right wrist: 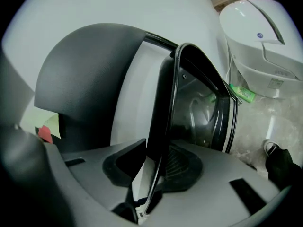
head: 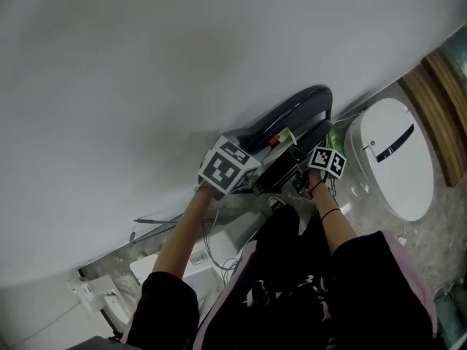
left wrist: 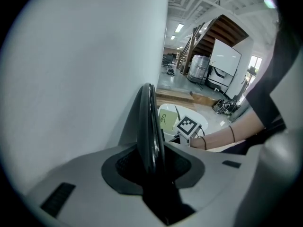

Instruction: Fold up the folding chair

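Wall [head: 182,49] fills most of the head view, plain white, upper left. Chair [head: 310,95] is next in size: black tube frame standing on edge right against the wall, ahead of and below both hands, long axis running up and away from the person, curved end furthest out. Toilet [head: 394,159], white with the lid down, sits just beside the chair on the right, on a speckled floor [head: 438,246]. Left gripper [left wrist: 151,167] is on the wall side and is clamped on a thin black chair rail that stands upright between its pads. Right gripper [right wrist: 156,169] is on the toilet side, closed on the black edge of the chair panel, with a strip of white wall showing beside that edge in the slot. Both grips sit close together at the near end, side by side, so neither hand is clearly nearer. In the right gripper view the panel and tubes lie close to each other, so I judge the fold to be nearly or fully flat. Key relation: the chair's flat face is parallel to the wall, so any last squeeze goes toward the wall. Risk: the toilet leaves little room on the right.
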Available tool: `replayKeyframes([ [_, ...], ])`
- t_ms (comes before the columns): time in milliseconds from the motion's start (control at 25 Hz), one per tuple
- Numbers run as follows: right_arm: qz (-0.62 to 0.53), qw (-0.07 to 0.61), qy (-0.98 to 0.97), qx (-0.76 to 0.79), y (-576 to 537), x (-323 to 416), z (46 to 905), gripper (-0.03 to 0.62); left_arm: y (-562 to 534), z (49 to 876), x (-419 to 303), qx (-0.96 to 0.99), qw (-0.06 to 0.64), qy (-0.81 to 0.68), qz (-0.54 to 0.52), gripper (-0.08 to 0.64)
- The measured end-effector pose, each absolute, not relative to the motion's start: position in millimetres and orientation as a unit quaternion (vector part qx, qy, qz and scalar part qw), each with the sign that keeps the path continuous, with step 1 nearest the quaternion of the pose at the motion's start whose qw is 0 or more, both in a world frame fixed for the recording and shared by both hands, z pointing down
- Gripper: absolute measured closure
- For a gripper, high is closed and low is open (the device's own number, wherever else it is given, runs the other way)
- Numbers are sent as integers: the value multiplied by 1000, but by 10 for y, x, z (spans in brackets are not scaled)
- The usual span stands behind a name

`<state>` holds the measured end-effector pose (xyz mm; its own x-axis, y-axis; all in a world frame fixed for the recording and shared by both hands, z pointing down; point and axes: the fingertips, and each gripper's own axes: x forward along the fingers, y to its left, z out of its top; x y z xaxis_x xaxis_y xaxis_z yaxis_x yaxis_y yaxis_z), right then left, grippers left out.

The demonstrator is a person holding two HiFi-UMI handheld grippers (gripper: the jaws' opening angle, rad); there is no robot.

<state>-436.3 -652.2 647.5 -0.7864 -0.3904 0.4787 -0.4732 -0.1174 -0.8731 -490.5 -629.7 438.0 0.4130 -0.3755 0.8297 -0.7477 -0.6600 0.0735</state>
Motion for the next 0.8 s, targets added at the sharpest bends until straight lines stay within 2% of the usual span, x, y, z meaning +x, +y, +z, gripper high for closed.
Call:
replayKeyframes([
  [120, 661, 43, -687, 299, -6471, -4383, 6439, 495, -6320, 4341, -4959, 799, 204, -375, 423, 425],
  [240, 653, 70, -701, 278, -6390, -4317, 6420, 465, -6368, 4324, -5016, 786, 195, -414, 416, 390],
  [400, 641, 90, -711, 273, -6283, -4122, 6384, 465, -6318, 4180, -5046, 781, 230, -441, 378, 388],
  [640, 607, 108, -741, 265, -6165, -3841, 6142, 465, -6281, 3633, -5197, 769, 207, -522, 305, 390],
  [800, 574, 105, -772, 250, -6074, -3697, 5823, 466, -6128, 3289, -5136, 769, 226, -557, 220, 390],
])
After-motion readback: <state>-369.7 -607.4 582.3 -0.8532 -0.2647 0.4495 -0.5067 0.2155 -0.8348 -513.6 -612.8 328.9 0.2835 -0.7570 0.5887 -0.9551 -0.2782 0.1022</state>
